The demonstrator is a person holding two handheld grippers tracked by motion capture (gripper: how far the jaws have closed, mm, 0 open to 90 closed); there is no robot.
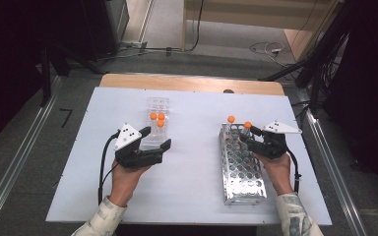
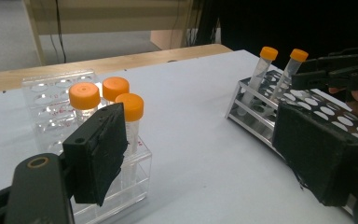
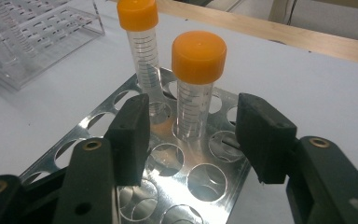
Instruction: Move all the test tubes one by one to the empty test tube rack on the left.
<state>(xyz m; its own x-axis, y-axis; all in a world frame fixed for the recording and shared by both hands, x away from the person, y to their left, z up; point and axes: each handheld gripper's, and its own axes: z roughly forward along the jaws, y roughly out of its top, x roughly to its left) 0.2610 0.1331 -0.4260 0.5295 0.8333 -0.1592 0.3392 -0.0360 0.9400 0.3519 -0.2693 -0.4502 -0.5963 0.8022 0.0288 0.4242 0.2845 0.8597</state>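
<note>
A clear plastic rack (image 1: 157, 105) holds three orange-capped tubes (image 1: 157, 118) at the table's left middle. My left gripper (image 1: 156, 137) stands open at the rack's near end, and its left jaw is in front of the tubes (image 2: 116, 91) in the left gripper view. A perforated metal rack (image 1: 243, 169) lies at the right, with two orange-capped tubes (image 1: 231, 119) upright at its far end. My right gripper (image 3: 198, 135) is open over that end. The nearer tube (image 3: 196, 93) stands just ahead, between the jaws, and the pads do not touch it.
The white board (image 1: 197, 177) lies on a wooden table whose far edge (image 1: 192, 82) shows behind. Most of the metal rack's holes (image 3: 168, 161) hold nothing. Bare board separates the two racks. Cables and dark stands line the floor around the table.
</note>
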